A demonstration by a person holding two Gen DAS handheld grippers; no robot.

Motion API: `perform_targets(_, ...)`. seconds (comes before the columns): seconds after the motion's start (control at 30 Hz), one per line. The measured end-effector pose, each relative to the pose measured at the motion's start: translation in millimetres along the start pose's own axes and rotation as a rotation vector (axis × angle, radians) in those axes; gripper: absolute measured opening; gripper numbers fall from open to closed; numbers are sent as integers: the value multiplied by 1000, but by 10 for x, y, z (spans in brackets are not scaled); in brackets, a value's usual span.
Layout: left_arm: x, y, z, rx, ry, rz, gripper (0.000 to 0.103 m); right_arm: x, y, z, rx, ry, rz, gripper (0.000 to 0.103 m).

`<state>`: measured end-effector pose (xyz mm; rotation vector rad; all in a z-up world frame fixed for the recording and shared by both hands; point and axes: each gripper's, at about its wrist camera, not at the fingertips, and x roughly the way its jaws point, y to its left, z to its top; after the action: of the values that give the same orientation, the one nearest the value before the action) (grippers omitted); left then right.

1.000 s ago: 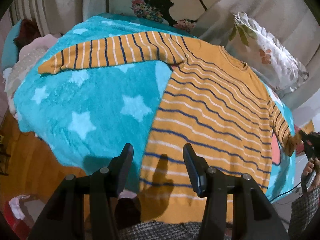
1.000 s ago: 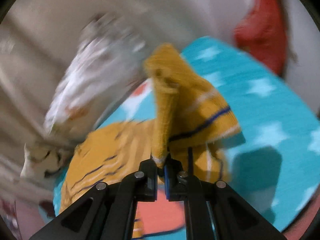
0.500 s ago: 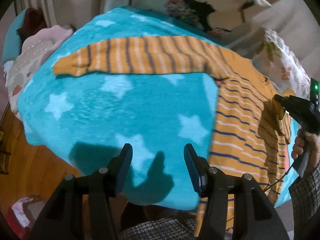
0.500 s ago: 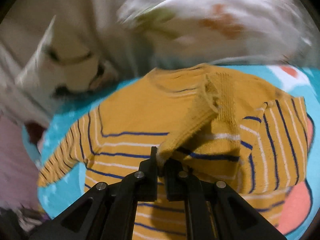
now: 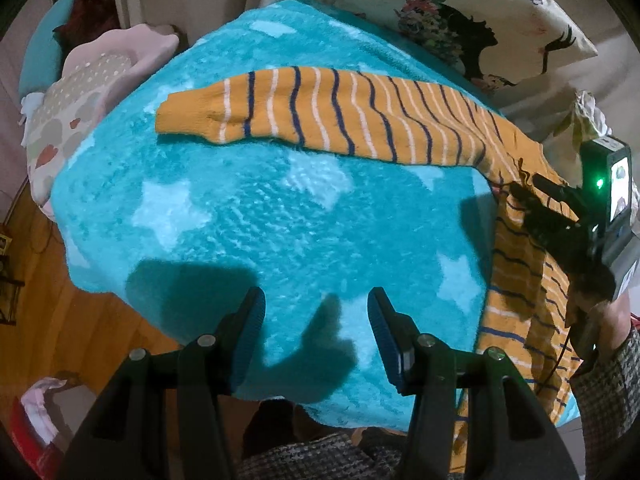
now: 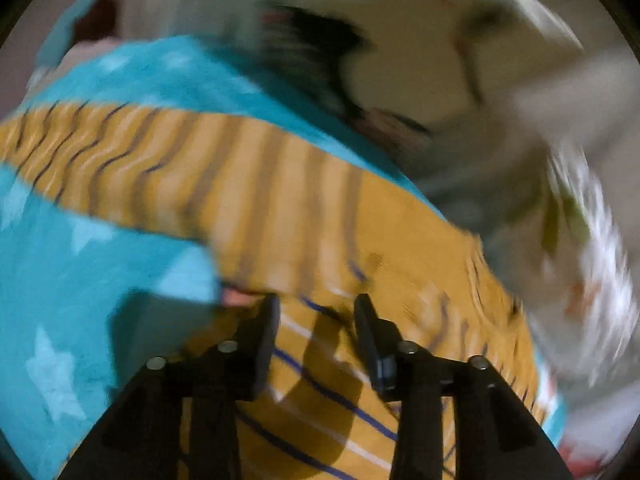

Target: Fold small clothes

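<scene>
An orange sweater with navy and white stripes [image 5: 320,120] lies flat on a teal star blanket [image 5: 280,208]. Its left sleeve stretches out toward the left. My left gripper [image 5: 316,300] hovers open above bare blanket, below that sleeve, with nothing between its fingers. My right gripper [image 6: 317,308] hangs over the sweater's body [image 6: 320,220] near the armpit. Its jaws are opening and no cloth is between them. The left wrist view shows the right gripper [image 5: 528,186] at the right edge, over the sweater's body, where the other sleeve lies folded across the chest. The right wrist view is blurred.
Patterned pillows [image 5: 480,20] stand behind the blanket, and a pink spotted bundle [image 5: 80,88] lies at its far left. Wooden floor [image 5: 80,320] shows beyond the blanket's left edge. A person's hand and checked sleeve [image 5: 604,360] hold the right gripper.
The right gripper swung the right sleeve across the sweater's body and let it go, its jaws parting. The left gripper slid left, off the sweater's hem to over bare blanket.
</scene>
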<state>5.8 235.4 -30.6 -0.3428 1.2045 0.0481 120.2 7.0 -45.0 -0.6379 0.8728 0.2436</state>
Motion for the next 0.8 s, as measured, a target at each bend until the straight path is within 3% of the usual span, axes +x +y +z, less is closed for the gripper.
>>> perform_targets(0.13, 2, 48, -1, -9, 2, -2, 52, -38, 223, 65, -48, -17, 16, 43)
perform_targets(0.37, 40, 174, 65, -36, -3, 6, 55, -55, -360, -118, 242, 44, 85, 47)
perform_targets(0.6, 52, 215, 243, -73, -27, -13, 57, 204, -451, -109, 270, 81, 83, 49)
perform_targets(0.63, 54, 207, 256, -72, -27, -14, 57, 277, -463, -100, 280, 93, 82, 44)
perform_targets(0.67, 51, 206, 266, -73, -28, -16, 57, 342, -495, -99, 307, 106, 97, 16)
perform_targets(0.8, 6, 296, 306, -86, -48, -9, 58, 345, -833, -152, 522, 94, 218, 9)
